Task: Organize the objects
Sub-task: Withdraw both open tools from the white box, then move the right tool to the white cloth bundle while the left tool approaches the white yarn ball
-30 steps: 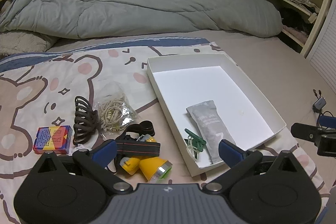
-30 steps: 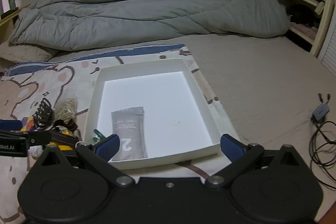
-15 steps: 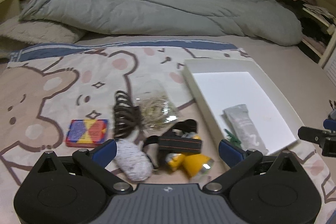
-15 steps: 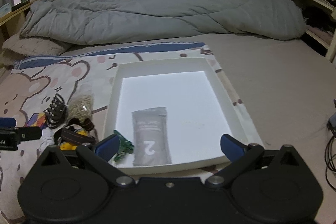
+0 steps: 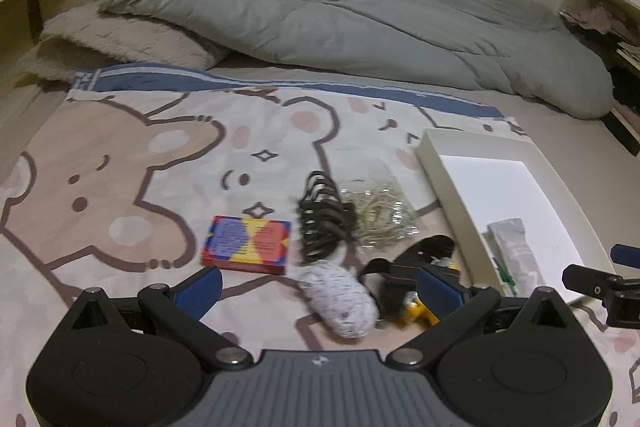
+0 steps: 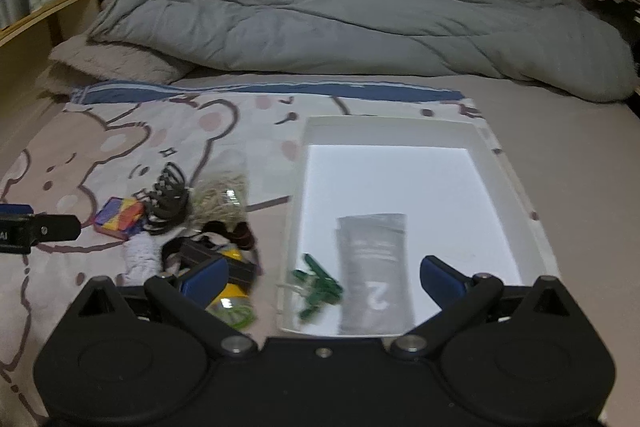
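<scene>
White tray [image 6: 516, 183]; grey pouch [image 6: 374, 267]; red-yellow-blue box [image 5: 246, 243]; bear-print sheet [image 5: 120, 163]; grey-green duvet [image 5: 360, 23].

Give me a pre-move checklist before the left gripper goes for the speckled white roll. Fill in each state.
1. Left gripper open, nothing held: ok.
2. Speckled white roll lies between the left fingers' line: ok.
3. Roll free of neighbours: not ok; the black hair claw touches its far end and the black strap lies beside it.
4. White tray has bare floor left: ok; only the grey pouch and green clips lie in it.
5. Right gripper open and clear of the roll: ok.
</scene>
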Tool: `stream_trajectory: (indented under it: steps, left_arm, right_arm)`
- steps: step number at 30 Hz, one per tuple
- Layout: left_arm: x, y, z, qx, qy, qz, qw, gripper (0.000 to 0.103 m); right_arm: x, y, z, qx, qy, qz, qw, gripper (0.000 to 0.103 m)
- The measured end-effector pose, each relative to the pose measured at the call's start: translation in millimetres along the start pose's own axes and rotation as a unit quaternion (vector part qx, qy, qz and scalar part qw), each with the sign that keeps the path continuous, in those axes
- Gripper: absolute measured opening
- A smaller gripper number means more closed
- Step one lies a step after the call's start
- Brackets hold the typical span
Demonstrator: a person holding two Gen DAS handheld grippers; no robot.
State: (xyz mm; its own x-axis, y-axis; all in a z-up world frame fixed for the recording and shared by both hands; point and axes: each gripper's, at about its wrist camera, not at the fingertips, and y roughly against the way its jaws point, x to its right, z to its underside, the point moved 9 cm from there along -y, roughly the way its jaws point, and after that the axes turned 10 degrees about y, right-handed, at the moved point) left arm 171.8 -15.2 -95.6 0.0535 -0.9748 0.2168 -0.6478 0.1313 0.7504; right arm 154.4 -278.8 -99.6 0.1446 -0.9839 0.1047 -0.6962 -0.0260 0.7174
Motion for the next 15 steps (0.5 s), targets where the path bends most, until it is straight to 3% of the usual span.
stream_trajectory:
  steps: [10, 15]
  left_arm:
    - [-27.2, 2.9, -2.0, 0.011, 0.005, -0.018, 0.9998, 0.102]
    - [-22.7, 4.3, -4.8, 0.037, -0.033, 0.001, 0.9988, 0.102]
  right_arm:
    - [-33.0, -9.8, -11.1, 0.002, 0.004, -0.026, 1.000, 0.103]
    - [-45.6, -10.3, -10.5, 0.001, -0.004, -0.050, 0.999, 0.103]
